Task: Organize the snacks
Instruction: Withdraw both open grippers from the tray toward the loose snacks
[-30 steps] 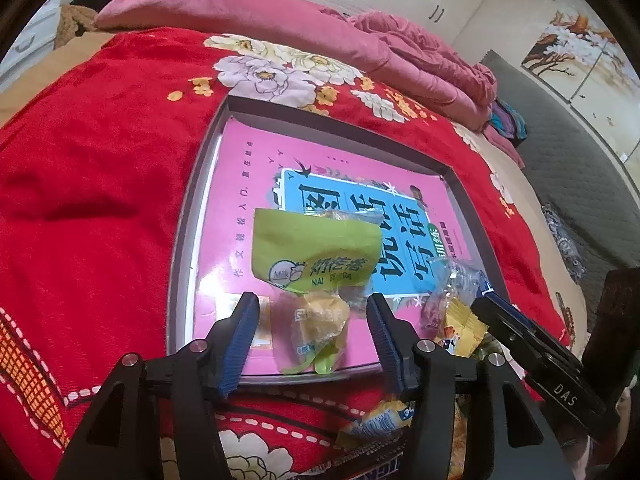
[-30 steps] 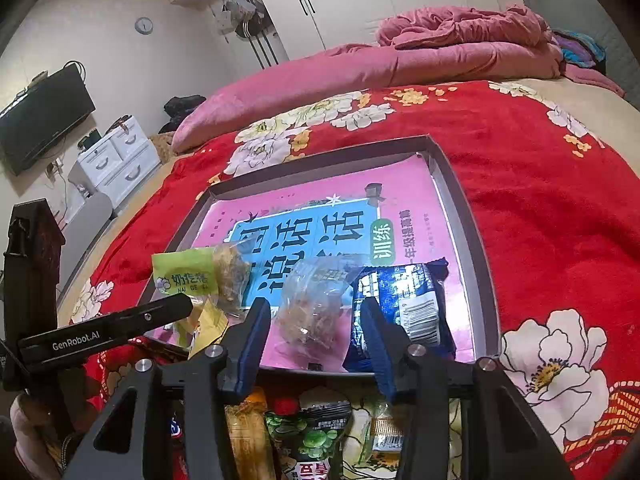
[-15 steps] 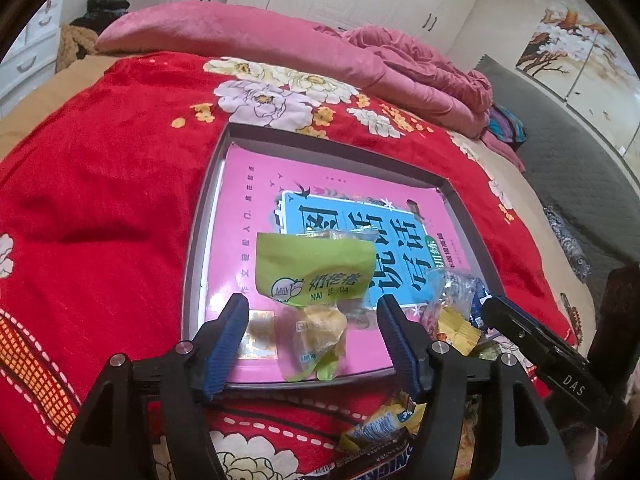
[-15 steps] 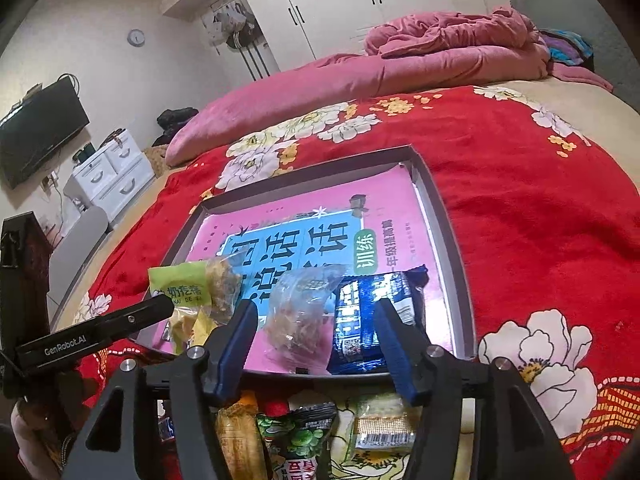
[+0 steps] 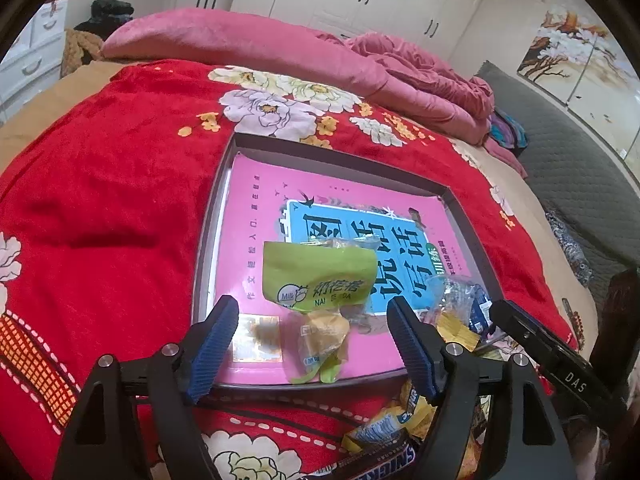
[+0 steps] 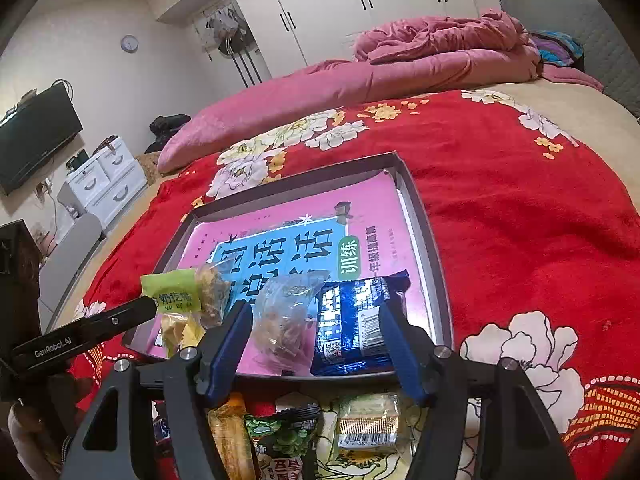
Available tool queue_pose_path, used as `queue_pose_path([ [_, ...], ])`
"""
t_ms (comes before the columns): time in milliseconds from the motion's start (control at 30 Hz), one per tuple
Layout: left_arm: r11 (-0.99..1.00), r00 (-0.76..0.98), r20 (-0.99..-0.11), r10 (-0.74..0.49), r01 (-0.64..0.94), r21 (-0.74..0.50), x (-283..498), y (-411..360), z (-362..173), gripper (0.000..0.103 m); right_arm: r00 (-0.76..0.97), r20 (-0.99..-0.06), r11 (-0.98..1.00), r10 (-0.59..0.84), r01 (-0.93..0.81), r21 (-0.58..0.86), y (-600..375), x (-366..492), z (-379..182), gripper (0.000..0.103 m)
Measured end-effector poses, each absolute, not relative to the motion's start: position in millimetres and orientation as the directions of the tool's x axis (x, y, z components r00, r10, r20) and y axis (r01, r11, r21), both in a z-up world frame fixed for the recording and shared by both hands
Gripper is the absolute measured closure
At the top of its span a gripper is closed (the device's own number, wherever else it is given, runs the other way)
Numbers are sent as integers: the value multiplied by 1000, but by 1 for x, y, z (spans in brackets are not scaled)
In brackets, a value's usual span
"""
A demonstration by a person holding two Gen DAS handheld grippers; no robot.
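We judge the main risk to be a snag on withdrawal: the green milk-snack bag [image 5: 318, 280] and the small yellow-green packet [image 5: 320, 344] lie between the pads of the left gripper [image 5: 316, 344], so a sideways pull could drag one off the tray [image 5: 208, 240]. The tray rests on soft red bedding [image 5: 100, 200]; pressing on its near rim could tilt it and slide the snacks.

A second risk: the loose snack pile [image 6: 304, 432] sits directly under the right gripper [image 6: 314, 340], and a low pass could scatter it.

Left gripper: its jaws have just been opening and stand wide. The two packets sit between the pads, but neither pad presses on them.

Right gripper: its jaws have also just been opening, to a moderate gap. The clear bag [image 6: 286, 316] and the dark blue packet [image 6: 356, 320] lie between and just beyond the pads, on the tray, unheld. We see no contact.
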State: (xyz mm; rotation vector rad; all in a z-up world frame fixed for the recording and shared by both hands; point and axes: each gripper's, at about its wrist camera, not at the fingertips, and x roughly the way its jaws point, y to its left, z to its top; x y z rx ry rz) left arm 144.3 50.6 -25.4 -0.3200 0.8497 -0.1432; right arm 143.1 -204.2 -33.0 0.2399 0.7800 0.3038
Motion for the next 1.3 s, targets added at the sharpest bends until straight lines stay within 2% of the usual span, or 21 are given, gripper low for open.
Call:
queue_pose_path([
  [433,931,662,-677,-321,90,-353,134,37,-15,22,687,-639,935,345,-189,301,-205,134,-27,36],
  [1300,931,640,-685,-348,150,-332,117,23,-13,23,707,-630,944,322,-191,267,-220,111,-19,30],
])
